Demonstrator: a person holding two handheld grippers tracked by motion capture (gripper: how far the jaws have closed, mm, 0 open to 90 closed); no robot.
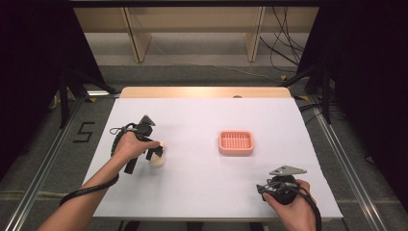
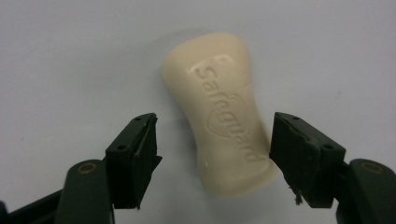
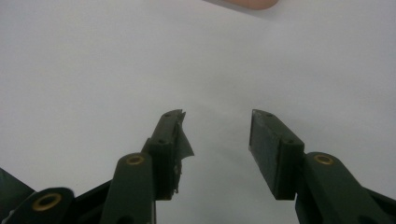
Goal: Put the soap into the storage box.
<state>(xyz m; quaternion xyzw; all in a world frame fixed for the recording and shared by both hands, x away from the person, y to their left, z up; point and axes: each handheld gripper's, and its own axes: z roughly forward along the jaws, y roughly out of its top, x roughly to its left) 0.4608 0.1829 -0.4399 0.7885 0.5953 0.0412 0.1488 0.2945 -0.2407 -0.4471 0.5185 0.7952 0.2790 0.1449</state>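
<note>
Because the white-covered table (image 1: 202,192) carries so little, open room is the one thing not in doubt: bare sheet runs from the left edge to the right edge, with a wide clear lane across the middle between the soap and the pink slatted soap dish (image 1: 235,143), which sits right of centre and well apart from every edge. The right gripper (image 3: 217,130) rests near the front right corner, jaws released and holding nothing, close enough to the front edge that a careless pull back could take it off the sheet. The left gripper (image 2: 212,140) stands over the left half of the table, jaws spread to either side of the cream Safeguard soap bar (image 2: 219,121), which lies flat on the sheet, logo up, waisted in the middle. The risk, as I judge it, lies in that shape and in the bar's skew: it lies slanted between the jaws, with the right pad (image 2: 299,154) touching or almost touching its wide near end and the left pad (image 2: 140,154) apart from it. A close from here would likely meet one side first and twist the bar, or squeeze the smooth, rounded flank so that it squirts forward out of the grip.
</note>
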